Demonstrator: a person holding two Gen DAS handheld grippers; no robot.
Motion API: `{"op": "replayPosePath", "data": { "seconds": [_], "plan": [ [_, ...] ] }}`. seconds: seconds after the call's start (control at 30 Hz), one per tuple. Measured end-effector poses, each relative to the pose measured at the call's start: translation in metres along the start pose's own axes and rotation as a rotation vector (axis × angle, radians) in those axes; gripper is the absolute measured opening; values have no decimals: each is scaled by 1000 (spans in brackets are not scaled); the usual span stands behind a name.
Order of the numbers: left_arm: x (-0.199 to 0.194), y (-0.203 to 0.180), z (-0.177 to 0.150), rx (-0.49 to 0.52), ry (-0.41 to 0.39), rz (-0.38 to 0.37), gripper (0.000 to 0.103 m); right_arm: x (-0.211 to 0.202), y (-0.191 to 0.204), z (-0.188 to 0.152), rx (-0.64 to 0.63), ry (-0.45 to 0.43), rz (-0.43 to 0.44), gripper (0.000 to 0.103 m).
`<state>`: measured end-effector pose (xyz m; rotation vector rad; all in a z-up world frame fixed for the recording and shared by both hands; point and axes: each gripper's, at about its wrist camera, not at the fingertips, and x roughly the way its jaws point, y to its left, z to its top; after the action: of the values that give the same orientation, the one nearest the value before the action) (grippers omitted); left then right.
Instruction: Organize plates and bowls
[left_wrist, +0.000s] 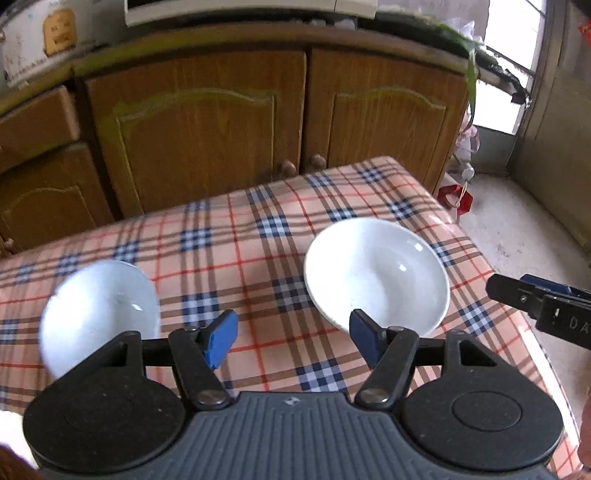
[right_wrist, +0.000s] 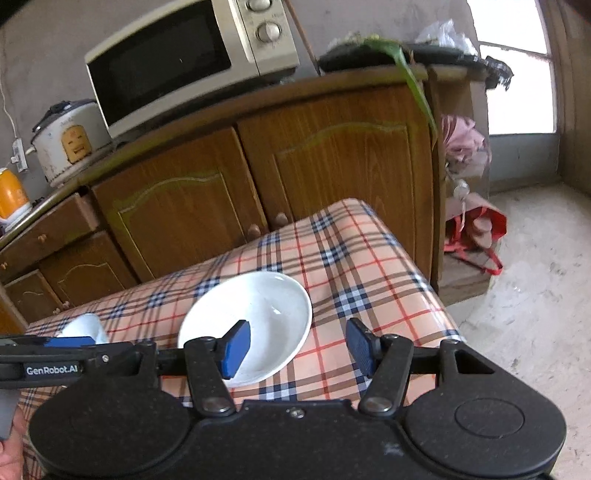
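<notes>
Hovering over the plaid tabletop (left_wrist: 258, 236), the left gripper (left_wrist: 293, 341) has its blue pads spread apart with nothing between them, and the right gripper (right_wrist: 299, 349) is likewise released and empty. A shallow white plate (left_wrist: 376, 273) lies flat on the tabletop, toward the side nearest the window (right_wrist: 517, 74). A white bowl (left_wrist: 99, 306) sits apart from the plate, on its far side from the window. Wooden cabinet doors (left_wrist: 280, 122) stand behind the plate.
</notes>
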<state>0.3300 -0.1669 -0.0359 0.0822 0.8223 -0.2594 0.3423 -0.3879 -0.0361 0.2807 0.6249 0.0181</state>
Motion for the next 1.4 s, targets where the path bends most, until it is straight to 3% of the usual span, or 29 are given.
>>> {"op": "replayPosePath", "data": {
  "seconds": [0.13,0.43,0.53,0.57,0.63,0.67,0.7,0.73,0.87,1.4],
  "plan": [
    [26,-2,5,0,11,4,69,30,-7,0,38,29,21,70],
    [76,-12,19,5,20,-12,69,94,-3,2,-4,100,12,70],
    [90,-13,19,-12,40,-37,63,104,-6,2,7,109,19,70],
    [94,-13,18,-16,47,-35,52,107,-7,2,8,112,25,69],
    [102,-12,17,-25,59,-43,33,112,-7,1,9,126,35,51],
    [104,-11,17,-38,68,-55,29,115,-5,0,5,133,34,36],
    [105,-9,16,-58,66,-68,28,116,-4,-1,1,139,34,26],
    [106,-7,15,-69,59,-76,26,117,-2,-2,-2,138,27,26],
    [101,-2,12,-77,56,-96,25,113,-4,-3,21,123,43,18],
    [45,-18,23,-31,-30,-95,25,51,11,17,0,32,18,18]
  ]
}}
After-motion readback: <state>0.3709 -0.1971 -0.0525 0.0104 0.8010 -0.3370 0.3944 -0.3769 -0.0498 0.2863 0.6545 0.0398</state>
